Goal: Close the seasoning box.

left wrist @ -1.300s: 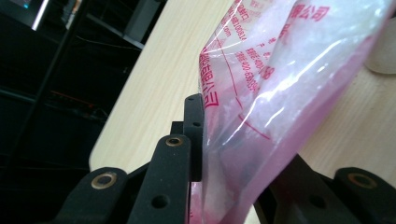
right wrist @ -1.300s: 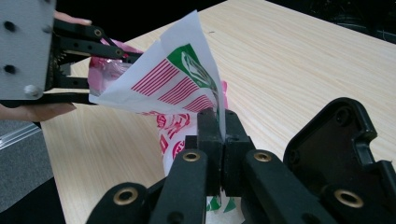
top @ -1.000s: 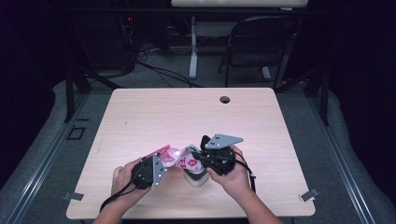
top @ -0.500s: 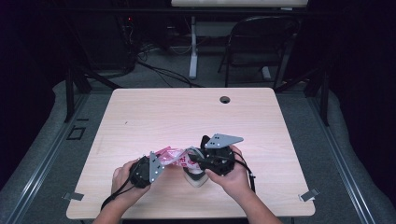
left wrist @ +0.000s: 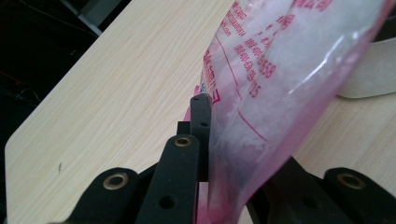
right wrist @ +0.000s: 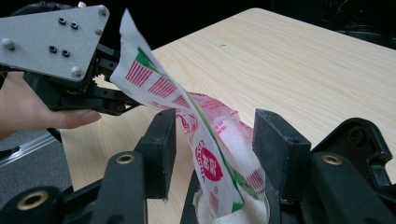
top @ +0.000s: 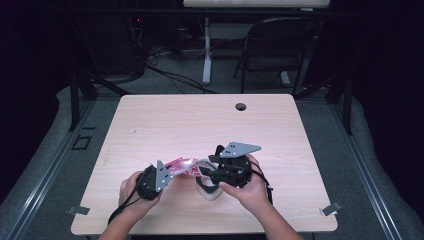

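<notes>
Several red digits, "558" legible, mark the pink bag (left wrist: 280, 88)

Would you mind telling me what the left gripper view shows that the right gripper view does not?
Left gripper view: black jaws pinched on the pink-printed plastic bag, with white powder visible through the film. Right gripper view: the right gripper, whose jaws have just been opening and now stand apart on either side of the bag's lower end above a white cup, and the left gripper farther off, clamping the bag's other end. Both views: the bag and the wooden table.
</notes>
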